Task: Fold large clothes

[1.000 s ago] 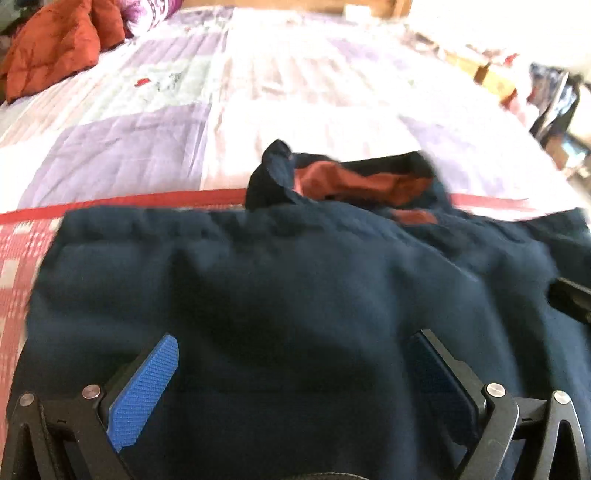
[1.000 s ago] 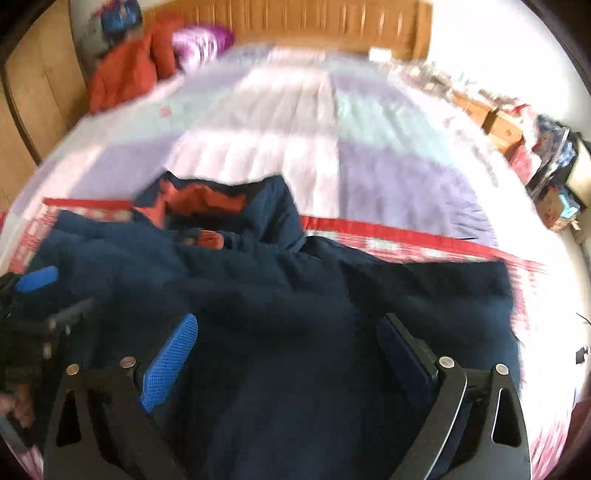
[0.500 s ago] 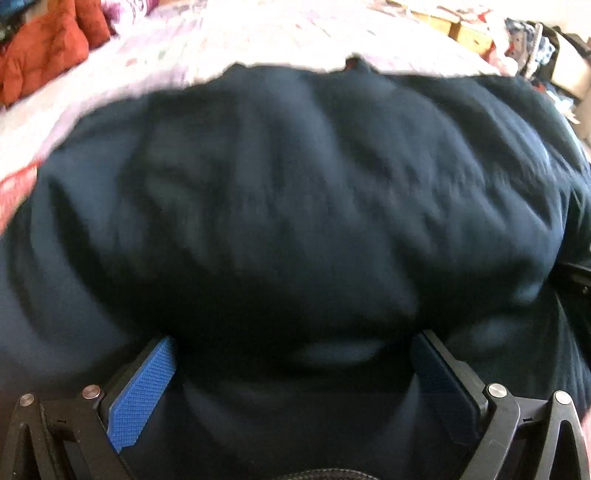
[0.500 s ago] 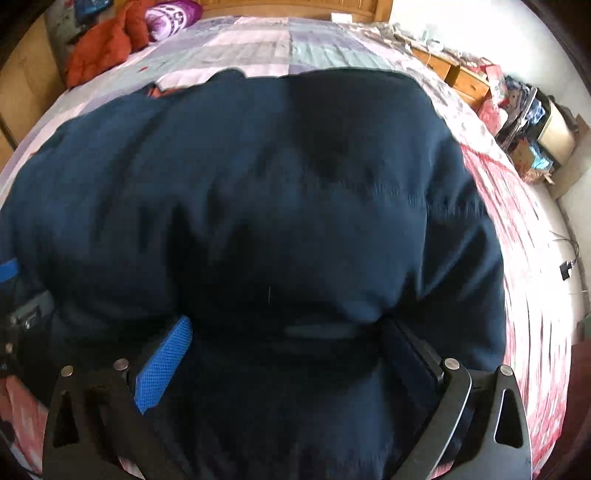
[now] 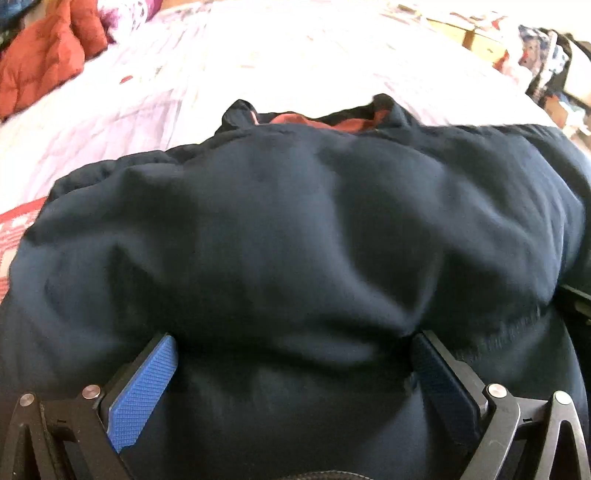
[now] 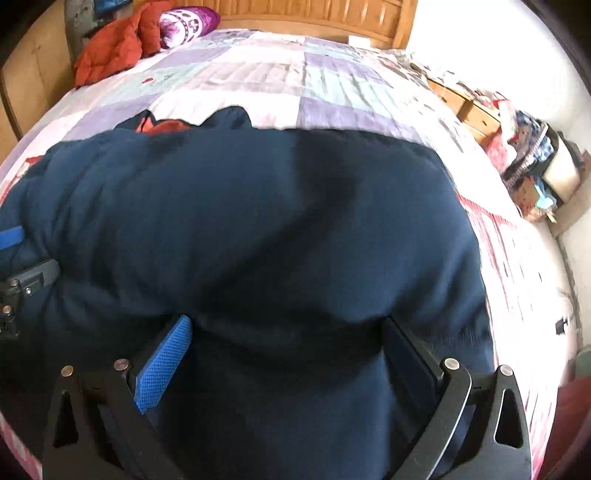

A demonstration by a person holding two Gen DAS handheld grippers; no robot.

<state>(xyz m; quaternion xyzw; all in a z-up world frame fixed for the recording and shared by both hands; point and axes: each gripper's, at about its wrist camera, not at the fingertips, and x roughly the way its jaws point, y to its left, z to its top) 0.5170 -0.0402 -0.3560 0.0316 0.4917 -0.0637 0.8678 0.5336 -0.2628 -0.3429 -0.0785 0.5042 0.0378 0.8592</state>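
Note:
A large navy garment with an orange-red lining at the collar (image 5: 317, 122) lies on the patchwork bed and fills both views (image 5: 295, 229) (image 6: 258, 229). My left gripper (image 5: 291, 354) is open, its blue-padded fingers (image 5: 147, 384) wide apart, with a bulging fold of the fabric lying over and between them. My right gripper (image 6: 288, 343) is open in the same way, fabric humped between its fingers (image 6: 166, 362). The left gripper's tip shows at the left edge of the right wrist view (image 6: 22, 273).
The quilted bedspread (image 6: 280, 77) stretches beyond the garment to a wooden headboard (image 6: 314, 18). An orange-red padded jacket (image 6: 110, 51) and a purple pillow (image 6: 188, 22) lie at the far left. Drawers and clutter (image 6: 517, 147) stand beside the bed on the right.
The garment's near part has been carried forward and folded over toward the collar. It now bulges up in front of both grippers and covers most of the view; the collar shows again.

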